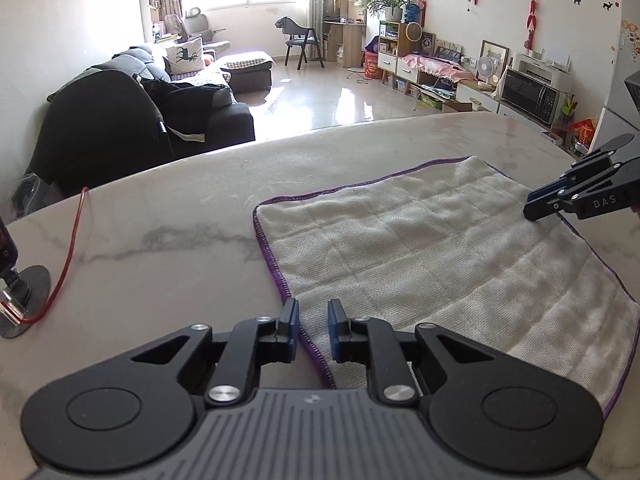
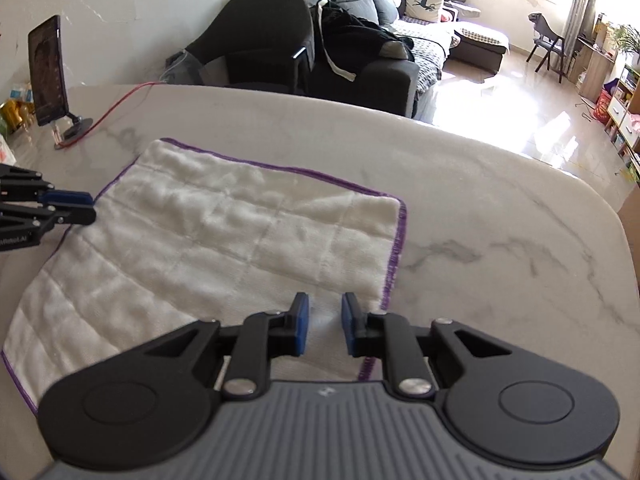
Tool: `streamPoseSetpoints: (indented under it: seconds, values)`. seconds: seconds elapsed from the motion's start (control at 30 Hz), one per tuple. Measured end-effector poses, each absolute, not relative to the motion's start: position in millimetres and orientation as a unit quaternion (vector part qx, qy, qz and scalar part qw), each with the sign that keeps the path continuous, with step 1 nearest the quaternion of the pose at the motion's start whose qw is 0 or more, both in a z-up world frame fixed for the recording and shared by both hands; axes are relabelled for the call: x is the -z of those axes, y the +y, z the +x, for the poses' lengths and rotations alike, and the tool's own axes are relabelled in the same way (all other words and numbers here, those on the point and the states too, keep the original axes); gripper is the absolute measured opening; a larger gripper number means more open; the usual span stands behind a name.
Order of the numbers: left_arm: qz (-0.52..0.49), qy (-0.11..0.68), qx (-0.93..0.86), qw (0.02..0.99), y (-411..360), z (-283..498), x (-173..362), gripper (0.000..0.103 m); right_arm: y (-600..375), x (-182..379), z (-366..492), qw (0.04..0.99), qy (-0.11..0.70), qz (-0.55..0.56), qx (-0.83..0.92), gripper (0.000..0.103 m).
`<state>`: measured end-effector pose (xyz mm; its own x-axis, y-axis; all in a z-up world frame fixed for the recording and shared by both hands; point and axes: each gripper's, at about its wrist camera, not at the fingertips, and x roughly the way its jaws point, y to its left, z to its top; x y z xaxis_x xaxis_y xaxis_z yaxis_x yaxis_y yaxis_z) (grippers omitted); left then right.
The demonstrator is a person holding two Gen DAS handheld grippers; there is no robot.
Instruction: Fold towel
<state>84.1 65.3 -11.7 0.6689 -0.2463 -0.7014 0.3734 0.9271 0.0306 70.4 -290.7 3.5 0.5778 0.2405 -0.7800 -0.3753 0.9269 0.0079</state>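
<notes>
A white towel (image 1: 432, 256) with a purple stitched edge lies on the marble table; in the right wrist view (image 2: 208, 236) its far part is folded over onto itself. My left gripper (image 1: 313, 320) is open, its jaws straddling the towel's near left edge. My right gripper (image 2: 323, 322) is open over the towel's near right corner, one layer lying between its jaws. Each gripper also shows in the other view: the right one (image 1: 540, 210) at the towel's far right edge, the left one (image 2: 86, 206) at its left edge.
The marble table (image 1: 168, 216) ends at a curved far edge. A phone on a round stand (image 2: 48, 76) with a red cable (image 1: 68, 256) stands at the table's left. A dark sofa (image 2: 320, 40) sits beyond the table.
</notes>
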Motion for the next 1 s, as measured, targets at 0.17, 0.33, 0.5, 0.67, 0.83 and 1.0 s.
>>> streamPoseSetpoints:
  seconds: [0.17,0.33,0.5,0.67,0.83,1.0]
  values:
    - [0.073,0.365,0.179,0.911,65.4,79.6,-0.6,0.017,-285.9,-13.0,58.8,0.887,0.416,-0.075,-0.185,0.020]
    - [0.097,0.362,0.220,0.901,38.9,70.3,-4.2,0.017,-244.9,-18.1,43.3,0.877,0.407,-0.095,-0.237,0.020]
    - [0.127,0.362,0.267,0.884,7.4,56.9,4.2,0.017,-201.4,-12.9,25.6,0.858,0.411,-0.120,-0.284,0.020]
    - [0.153,0.357,0.290,0.875,-8.7,41.5,15.3,0.017,-188.6,-6.3,8.9,0.850,0.413,-0.134,-0.299,0.020]
    - [0.145,0.355,0.288,0.878,-1.2,30.9,20.0,0.017,-205.7,-3.2,-1.3,0.855,0.412,-0.128,-0.287,0.020]
    - [0.133,0.357,0.273,0.883,15.1,22.1,21.9,0.017,-233.3,-3.6,-7.1,0.865,0.414,-0.114,-0.261,0.019]
